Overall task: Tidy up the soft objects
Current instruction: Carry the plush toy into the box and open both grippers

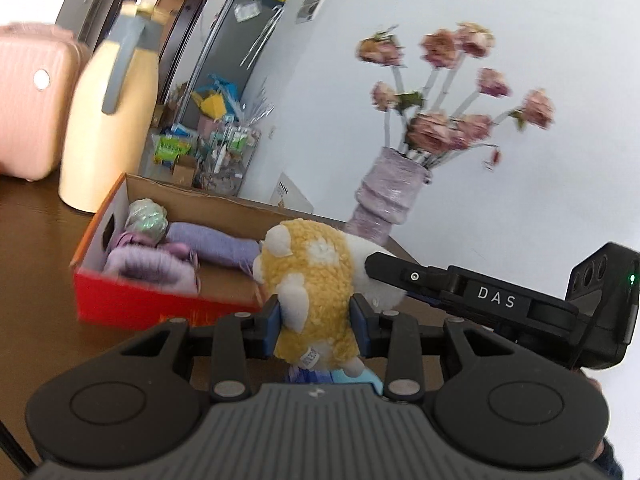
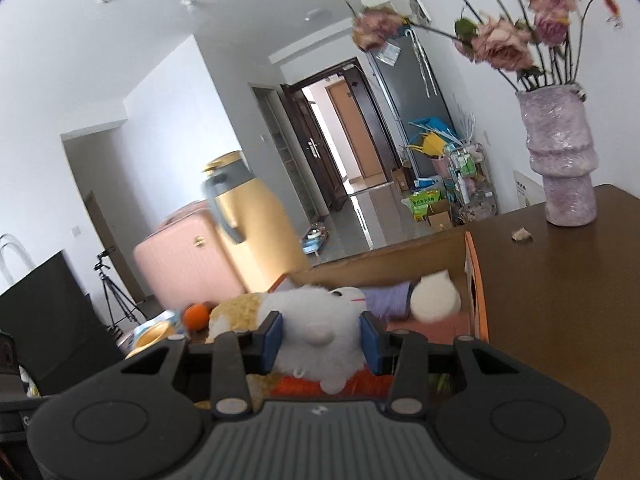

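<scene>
A yellow and white plush toy (image 1: 316, 280) hangs just above the near edge of a red cardboard box (image 1: 132, 304). My left gripper (image 1: 318, 320) is shut on its yellow half, blue pads pressing both sides. My right gripper (image 2: 322, 336) is shut on its white half (image 2: 320, 320); one of its fingers (image 1: 400, 274) reaches in from the right in the left wrist view. Inside the box lie a purple roll (image 1: 216, 244), a lilac fluffy piece (image 1: 152, 268) and a glittery ball (image 1: 146, 218). The box's orange end wall (image 2: 476, 292) stands right of the toy.
A yellow thermos jug (image 1: 112, 120) and a pink case (image 1: 32, 100) stand behind the box on the brown table (image 2: 560, 300). A purple vase of dried roses (image 2: 560, 160) stands at the far right. An orange ball (image 2: 196, 316) lies left of the toy.
</scene>
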The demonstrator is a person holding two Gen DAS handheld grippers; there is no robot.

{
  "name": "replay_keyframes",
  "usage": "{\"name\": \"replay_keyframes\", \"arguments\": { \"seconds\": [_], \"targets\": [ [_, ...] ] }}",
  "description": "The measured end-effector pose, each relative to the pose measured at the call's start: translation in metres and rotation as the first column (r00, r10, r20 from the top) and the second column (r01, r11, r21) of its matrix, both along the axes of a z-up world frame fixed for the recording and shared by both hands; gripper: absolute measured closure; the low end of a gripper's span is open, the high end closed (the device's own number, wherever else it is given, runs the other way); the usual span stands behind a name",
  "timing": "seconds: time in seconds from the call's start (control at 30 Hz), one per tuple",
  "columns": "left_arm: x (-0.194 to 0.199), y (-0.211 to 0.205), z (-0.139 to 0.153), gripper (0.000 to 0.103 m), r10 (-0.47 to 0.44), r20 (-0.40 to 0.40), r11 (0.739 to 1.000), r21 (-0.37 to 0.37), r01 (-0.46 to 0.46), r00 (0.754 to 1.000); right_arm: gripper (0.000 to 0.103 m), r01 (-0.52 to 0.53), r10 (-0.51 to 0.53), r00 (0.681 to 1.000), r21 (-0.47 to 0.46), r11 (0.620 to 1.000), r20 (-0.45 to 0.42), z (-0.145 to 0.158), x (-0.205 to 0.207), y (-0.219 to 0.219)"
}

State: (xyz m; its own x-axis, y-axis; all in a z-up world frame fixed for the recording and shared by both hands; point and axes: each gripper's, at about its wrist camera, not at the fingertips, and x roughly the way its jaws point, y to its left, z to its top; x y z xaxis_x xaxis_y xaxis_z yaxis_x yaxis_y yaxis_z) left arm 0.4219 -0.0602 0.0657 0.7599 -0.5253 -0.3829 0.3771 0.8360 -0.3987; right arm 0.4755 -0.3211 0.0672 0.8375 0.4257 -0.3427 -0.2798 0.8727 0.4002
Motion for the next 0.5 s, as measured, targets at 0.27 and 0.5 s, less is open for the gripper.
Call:
{"name": "replay_keyframes", "arguments": {
  "seconds": [0.27, 0.5],
  "targets": [
    [0.118, -0.004, -0.018, 0.067, 0.042, -0.073, 0.999, 0.017, -0.041, 0.996, 0.062, -0.003, 0.004, 0.993, 0.006, 1.0, -0.122, -0.027, 0.129, 0.005],
    [0.162, 0.001, -0.054, 0.067, 0.054, -0.16, 0.996, 0.073, -0.043, 0.986, 0.063, -0.003, -0.03, 0.981, -0.172, 0.985, -0.19, -0.06, 0.17, 0.032]
  ]
}}
